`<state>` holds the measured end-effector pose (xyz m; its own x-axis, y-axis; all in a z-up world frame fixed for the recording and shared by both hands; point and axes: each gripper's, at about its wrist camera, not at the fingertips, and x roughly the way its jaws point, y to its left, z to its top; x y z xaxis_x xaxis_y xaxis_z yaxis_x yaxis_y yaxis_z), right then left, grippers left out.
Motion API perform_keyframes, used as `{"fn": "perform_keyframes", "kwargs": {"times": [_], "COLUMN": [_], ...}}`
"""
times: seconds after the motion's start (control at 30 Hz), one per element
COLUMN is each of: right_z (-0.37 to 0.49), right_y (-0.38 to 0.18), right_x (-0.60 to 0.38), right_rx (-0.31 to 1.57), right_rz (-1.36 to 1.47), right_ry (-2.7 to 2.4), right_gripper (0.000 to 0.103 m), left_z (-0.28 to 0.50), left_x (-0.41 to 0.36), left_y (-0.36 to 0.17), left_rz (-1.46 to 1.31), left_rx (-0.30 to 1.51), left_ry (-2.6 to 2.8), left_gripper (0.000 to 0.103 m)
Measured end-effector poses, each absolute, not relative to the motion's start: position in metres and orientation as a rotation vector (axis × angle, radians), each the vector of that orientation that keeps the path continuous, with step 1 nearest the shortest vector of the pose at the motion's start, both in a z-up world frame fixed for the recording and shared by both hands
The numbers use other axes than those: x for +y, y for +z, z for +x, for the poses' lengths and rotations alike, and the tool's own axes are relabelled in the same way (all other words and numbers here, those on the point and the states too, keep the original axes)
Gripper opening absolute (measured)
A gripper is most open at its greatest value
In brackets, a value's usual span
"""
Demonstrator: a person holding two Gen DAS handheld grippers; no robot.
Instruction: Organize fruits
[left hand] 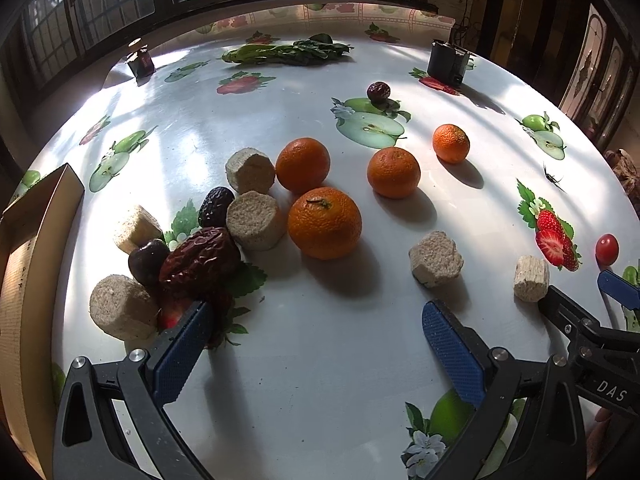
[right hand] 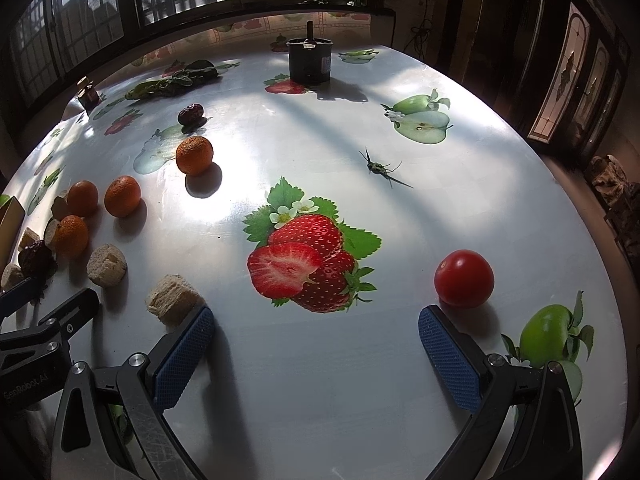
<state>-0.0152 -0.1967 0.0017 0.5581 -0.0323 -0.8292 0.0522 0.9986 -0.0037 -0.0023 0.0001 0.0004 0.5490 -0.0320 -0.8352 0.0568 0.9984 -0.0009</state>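
Left wrist view: the left gripper (left hand: 316, 344) is spread wide and holds nothing, its blue ribbed pads low over the glossy white tablecloth printed with fruit (left hand: 320, 360). At lower left, wrinkled dark red dates (left hand: 200, 260) and pale fibrous cylindrical chunks (left hand: 252, 220) lie touching in a loose cluster just beside a tan cardboard box (left hand: 24, 280) at the left edge, probably because that is where the fruit is being gathered. Three of the four orange mandarins (left hand: 324, 222) sit at centre, the fourth toward the right. One lone date (left hand: 378, 92) lies at upper centre, well apart.

Right wrist view: the right gripper (right hand: 316, 346) is likewise fully open and empty. A small round red tomato (right hand: 464, 278) lies at lower right, just ahead of the right-hand pad and far from the cluster; it seems the likeliest next pick. A pale chunk (right hand: 174, 298) touches the left pad's tip.
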Motion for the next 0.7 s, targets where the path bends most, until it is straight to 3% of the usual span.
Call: {"fn": "perform_keyframes", "kwargs": {"times": [0.2,0.37,0.57,0.7], "right_z": [-0.017,-0.020,-0.058,-0.088], "right_y": [0.002,0.008,0.047,0.071], "right_x": [-0.193,-0.196,-0.195,-0.176], "right_rx": [1.021,1.044,0.855,0.700], "right_rz": [0.032,0.032,0.053,0.038], "right_ry": [-0.074,-0.125,-0.166,-0.130], "right_gripper": [0.102,0.102,0.102,0.102], "left_z": [-0.021,-0.056,-0.083,-0.087], "left_x": [0.003,0.009,0.027,0.036], "left_y": [0.007,0.047,0.090,0.099], "left_rz": [0.037,0.048,0.019,-0.003], "left_rx": [0.985,0.813,0.669,0.672], "left_ry": [-0.104,-0.102,-0.048,-0.044], "left_gripper": [0.102,0.102,0.102,0.102]}}
